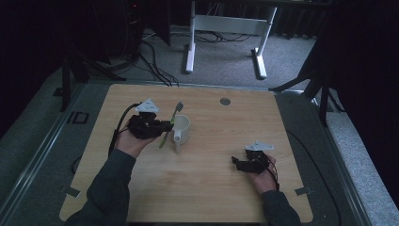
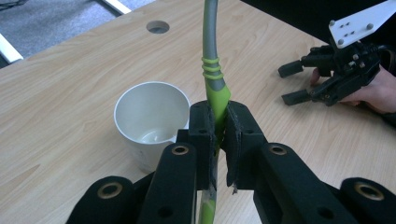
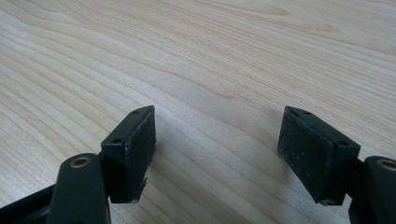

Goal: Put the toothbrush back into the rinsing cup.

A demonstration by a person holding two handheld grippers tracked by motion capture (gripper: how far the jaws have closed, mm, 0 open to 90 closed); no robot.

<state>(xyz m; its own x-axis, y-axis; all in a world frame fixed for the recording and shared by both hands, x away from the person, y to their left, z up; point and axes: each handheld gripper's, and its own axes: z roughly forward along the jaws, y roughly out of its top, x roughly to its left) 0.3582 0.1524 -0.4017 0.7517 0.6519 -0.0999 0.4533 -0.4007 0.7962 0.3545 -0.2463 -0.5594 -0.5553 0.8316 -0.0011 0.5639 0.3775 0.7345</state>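
Toothbrush: your left claw (image 2: 218,123) was clamped on the green part of the toothbrush (image 2: 211,56) handle, the grey neck rising to the top edge of the left gripper view; in the high view the toothbrush (image 1: 170,125) ran tilted, bristles toward the upper centre of the frame and green end low, just left of the mug.
Mug: the white mug (image 1: 180,130) stood upright on the counter (image 1: 211,188), left of centre in the high view, its handle turned toward the bottom of the frame; in the left gripper view the mug (image 2: 152,116) sat just left of your clamped pads, its rim close beside the handle of the toothbrush, and whether they touched could not be told.
Left claw: you held it at centre left of the high view (image 1: 167,125), beside the mug.
Right claw: your right claw (image 3: 217,154) stood apart with nothing between its pads, low over bare wood; in the high view it sat at lower right (image 1: 237,163), well apart from the mug.
Counter hole: a round grommet (image 1: 225,101) lay near the far edge, upper centre of the high view.
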